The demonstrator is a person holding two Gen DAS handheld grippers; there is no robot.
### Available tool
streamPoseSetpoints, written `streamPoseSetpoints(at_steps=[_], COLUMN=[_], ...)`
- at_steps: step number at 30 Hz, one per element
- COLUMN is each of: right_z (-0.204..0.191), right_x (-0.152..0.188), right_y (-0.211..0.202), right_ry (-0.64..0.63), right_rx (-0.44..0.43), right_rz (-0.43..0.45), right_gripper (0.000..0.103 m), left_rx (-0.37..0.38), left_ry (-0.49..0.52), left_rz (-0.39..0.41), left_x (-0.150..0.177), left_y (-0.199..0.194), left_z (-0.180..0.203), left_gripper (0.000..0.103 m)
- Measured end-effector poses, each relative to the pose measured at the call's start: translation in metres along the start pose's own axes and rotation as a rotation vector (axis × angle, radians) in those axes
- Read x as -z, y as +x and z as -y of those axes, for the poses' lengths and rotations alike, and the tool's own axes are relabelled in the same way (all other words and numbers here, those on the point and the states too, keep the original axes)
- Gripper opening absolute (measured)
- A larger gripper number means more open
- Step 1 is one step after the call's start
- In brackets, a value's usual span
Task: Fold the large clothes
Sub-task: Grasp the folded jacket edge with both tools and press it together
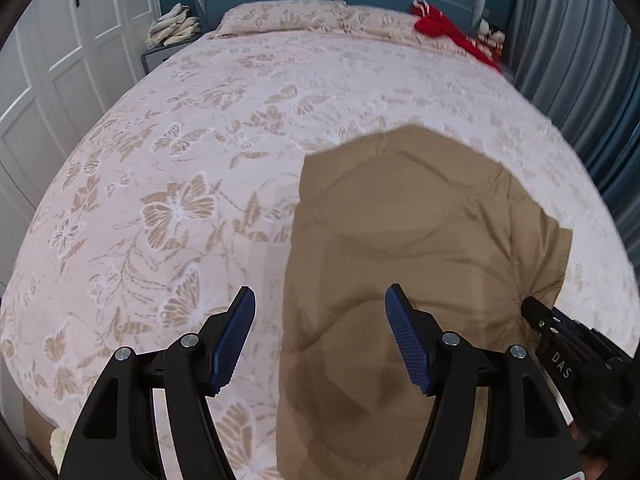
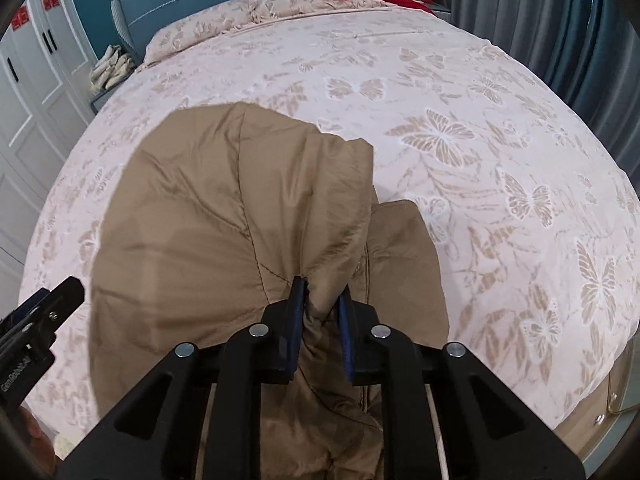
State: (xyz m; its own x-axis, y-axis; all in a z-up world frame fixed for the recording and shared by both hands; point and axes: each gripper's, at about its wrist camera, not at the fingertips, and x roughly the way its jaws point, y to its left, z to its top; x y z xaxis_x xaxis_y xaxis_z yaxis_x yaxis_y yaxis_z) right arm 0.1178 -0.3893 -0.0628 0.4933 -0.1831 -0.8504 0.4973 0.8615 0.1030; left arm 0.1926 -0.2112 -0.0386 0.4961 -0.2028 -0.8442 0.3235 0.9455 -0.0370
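Your right gripper (image 2: 322, 294) is clamped on a bunched fold of the tan padded jacket (image 2: 224, 216), its jaws drawn close with cloth pinched between the pads; your left gripper (image 1: 320, 320) stands with jaws apart and nothing between them, poised over the jacket's left border where tan cloth meets the bedspread. The jacket lies at the near edge of the bed (image 1: 160, 140), spilling over that edge toward you and reaching toward the bed's middle. Judged by its quilted seams and soft puffed panels, it is light, limp and springy, with a smooth shell that may slide in the pads; take it at a seam, hem or doubled edge, not at a single smooth layer, and expect the filling to push a fold back open. The butterfly-patterned bedspread under it is soft and could be pinched along with the jacket if you bite too deep. Beyond the jacket the bed is bare of clothing up to the pillows (image 1: 280, 16); a red garment (image 1: 448, 28) lies at the far right corner, well apart, and pale folded cloths (image 1: 174, 26) sit on the bedside stand at far left. Nothing blocks the fold.
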Motion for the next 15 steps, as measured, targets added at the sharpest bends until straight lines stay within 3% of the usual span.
streamPoseSetpoints(at_steps=[9, 15], right_z=[-0.003, 0.006], right_x=[0.009, 0.014], right_y=[0.039, 0.062], right_ry=[-0.076, -0.076], right_rx=[0.078, 0.083], right_rz=[0.012, 0.019], right_gripper=[0.019, 0.019], left_rx=[-0.032, -0.047], left_ry=[0.018, 0.019], left_rz=[0.004, 0.024], left_x=[0.011, 0.018], left_y=[0.034, 0.057], left_z=[0.017, 0.025], left_gripper=[0.071, 0.083])
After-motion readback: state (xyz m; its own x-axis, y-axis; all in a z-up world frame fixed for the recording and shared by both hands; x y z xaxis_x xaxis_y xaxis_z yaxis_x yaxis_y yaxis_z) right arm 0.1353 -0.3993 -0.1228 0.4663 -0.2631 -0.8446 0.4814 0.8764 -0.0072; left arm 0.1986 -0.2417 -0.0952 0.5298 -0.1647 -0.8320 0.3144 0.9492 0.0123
